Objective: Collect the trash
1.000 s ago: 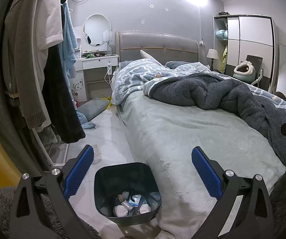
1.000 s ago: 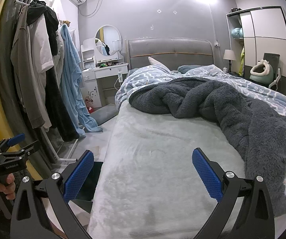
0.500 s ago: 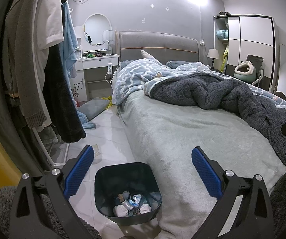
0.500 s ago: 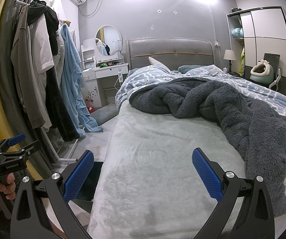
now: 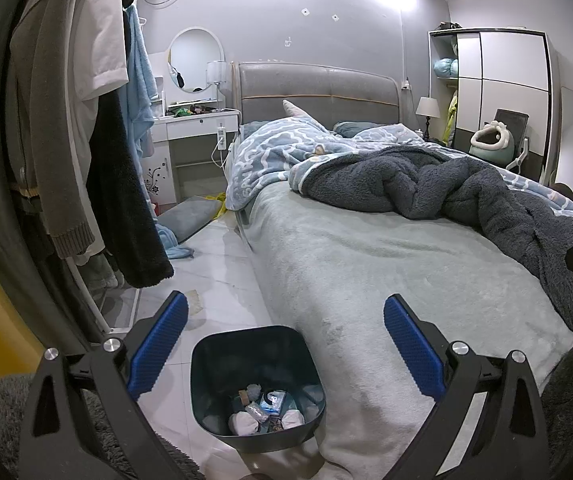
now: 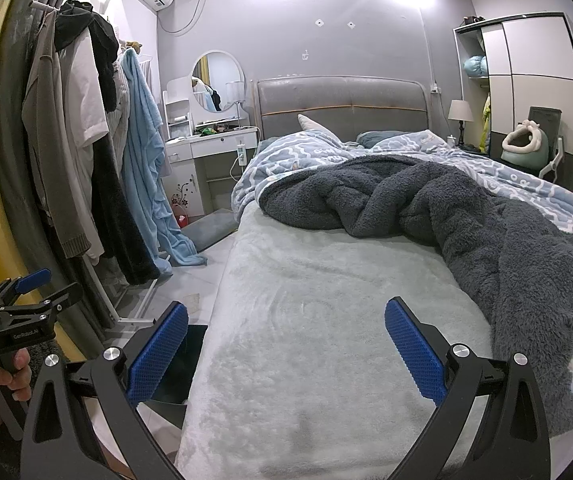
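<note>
Both tools hang over the foot of the bed point(image 6: 318, 320), and neither holds anything. The left gripper point(image 5: 284, 346) has its 2 blue pads spread wide apart, aimed down at the dark bin point(image 5: 206, 364) that stands on the tiled floor point(image 5: 222, 264), tight against the bed's left edge near its foot corner. The right gripper point(image 6: 286, 350) is just as wide open, pointing across bare grey-green sheet toward the rumpled dark blanket point(image 6: 466, 216); nothing lies between its pads.

The trash point(image 5: 264, 410) I can see is already in the bottom of the bin: a few white crumpled wads, a small blue packet, some scraps. I'd judge all of it light and soft, easy to squash; a pinch across the middle of a wad should do, with a gentler squeeze on the packet, which may be slippery.

1 pale scrap point(image 5: 193, 300) lies flat on the floor between the bin and the clothes rack point(image 5: 98, 312); whether it is litter I cannot tell. If it is, being thin and flat, it would need taking at an edge. The sheet itself looks clear of rubbish from here.
</note>
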`<state>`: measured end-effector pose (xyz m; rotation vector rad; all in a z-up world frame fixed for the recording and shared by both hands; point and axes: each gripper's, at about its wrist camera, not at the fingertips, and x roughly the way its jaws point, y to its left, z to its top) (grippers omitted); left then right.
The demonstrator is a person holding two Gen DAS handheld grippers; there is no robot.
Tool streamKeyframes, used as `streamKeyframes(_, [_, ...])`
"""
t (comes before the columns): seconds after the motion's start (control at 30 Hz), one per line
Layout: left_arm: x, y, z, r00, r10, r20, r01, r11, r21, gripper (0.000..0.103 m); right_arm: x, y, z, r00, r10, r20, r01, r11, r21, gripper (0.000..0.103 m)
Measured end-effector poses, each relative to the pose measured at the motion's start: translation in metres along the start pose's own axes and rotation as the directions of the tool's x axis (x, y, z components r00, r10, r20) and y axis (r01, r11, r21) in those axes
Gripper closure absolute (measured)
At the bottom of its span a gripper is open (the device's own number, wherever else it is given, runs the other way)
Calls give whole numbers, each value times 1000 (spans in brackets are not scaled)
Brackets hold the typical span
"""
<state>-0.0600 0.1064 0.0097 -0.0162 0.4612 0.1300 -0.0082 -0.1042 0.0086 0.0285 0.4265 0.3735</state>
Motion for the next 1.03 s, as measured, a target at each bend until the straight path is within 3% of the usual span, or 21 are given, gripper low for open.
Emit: streamKeyframes(1.03, [0, 12, -7, 1000, 2, 0, -2, 1000, -18, 3, 0, 7, -1, 1000, 0, -1, 0, 1000, -5, 3])
